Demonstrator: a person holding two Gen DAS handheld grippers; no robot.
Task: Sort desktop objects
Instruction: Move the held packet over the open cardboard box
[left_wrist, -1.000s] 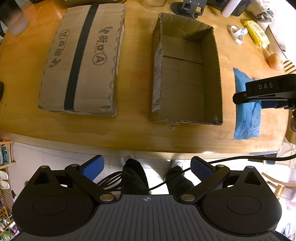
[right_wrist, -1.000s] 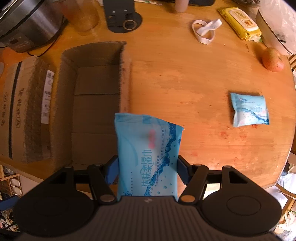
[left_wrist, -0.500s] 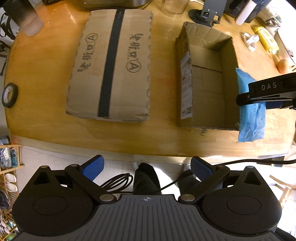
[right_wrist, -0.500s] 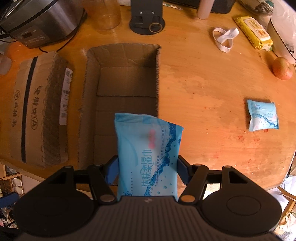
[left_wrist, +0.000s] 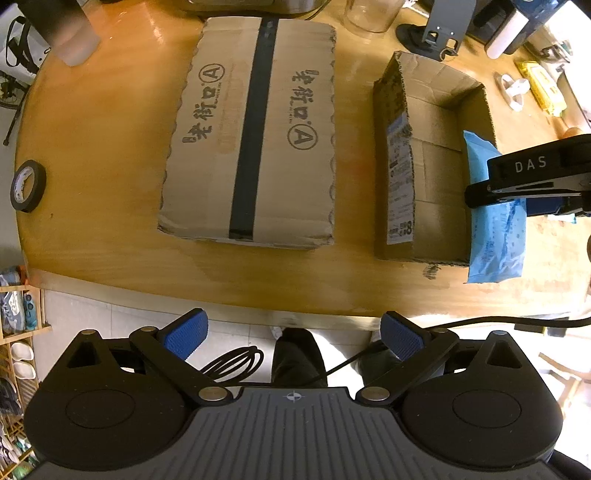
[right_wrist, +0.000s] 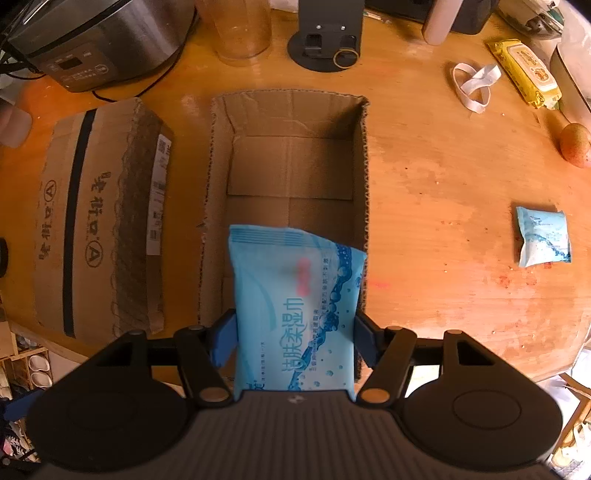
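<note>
My right gripper (right_wrist: 293, 341) is shut on a blue wet-wipe pack (right_wrist: 295, 302) and holds it above the near end of the open cardboard box (right_wrist: 364, 155). In the left wrist view the pack (left_wrist: 495, 236) hangs over the box's right wall (left_wrist: 476, 122), with the right gripper (left_wrist: 532, 184) around it. My left gripper (left_wrist: 291, 334) is open and empty, off the table's near edge. A smaller blue wipe pack (right_wrist: 543, 236) lies on the table at the right.
A closed taped cardboard box (left_wrist: 251, 133) lies left of the open one. A black tape roll (left_wrist: 27, 186) sits at far left. A yellow wipe pack (right_wrist: 524, 72), white strap (right_wrist: 474, 86), fruit (right_wrist: 574, 144), glass (right_wrist: 240, 29), black stand (right_wrist: 327, 40) and rice cooker (right_wrist: 99, 40) line the back.
My right gripper has carried the blue pack left, from beside the open box to over its near end. My left gripper has drifted left and stays open.
</note>
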